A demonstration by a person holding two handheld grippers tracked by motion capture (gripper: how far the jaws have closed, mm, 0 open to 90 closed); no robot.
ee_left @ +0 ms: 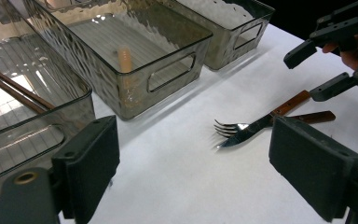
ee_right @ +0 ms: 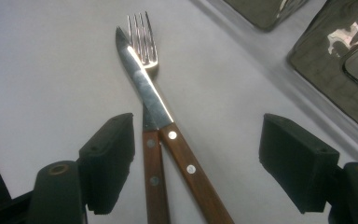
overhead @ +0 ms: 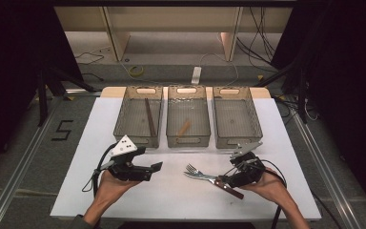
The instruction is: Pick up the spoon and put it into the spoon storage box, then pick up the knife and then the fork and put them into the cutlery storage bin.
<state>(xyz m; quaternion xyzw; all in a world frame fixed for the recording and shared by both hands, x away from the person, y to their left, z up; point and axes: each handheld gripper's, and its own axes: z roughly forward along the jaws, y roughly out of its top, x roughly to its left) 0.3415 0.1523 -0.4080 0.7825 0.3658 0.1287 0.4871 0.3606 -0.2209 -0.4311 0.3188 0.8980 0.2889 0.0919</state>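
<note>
on the white surface (overhead: 138,200) the stiff, slippery knife (ee_right: 154,105) and fork (ee_right: 142,39) are straddled by spread right gripper (ee_right: 196,158) fingers; wooden handles are judged the best hold; left gripper (ee_left: 193,170) fingers are spread, empty.

Knife (ee_right: 144,88): polished metal blade with a bright glare line; smooth brown wooden handle set with pale metal rivets. Fork (ee_right: 141,39): shiny metal tines, matching riveted wooden handle. Three bins (overhead: 188,117) at the far side: translucent smoky plastic, glossy, with rippled walls and finely ribbed floors. Table cover (overhead: 171,191): matt white, paper-like sheet. Right gripper (ee_right: 198,163) and left gripper (ee_left: 191,172): matt black plastic bodies, jaw pads dull and faintly grainy.
</note>
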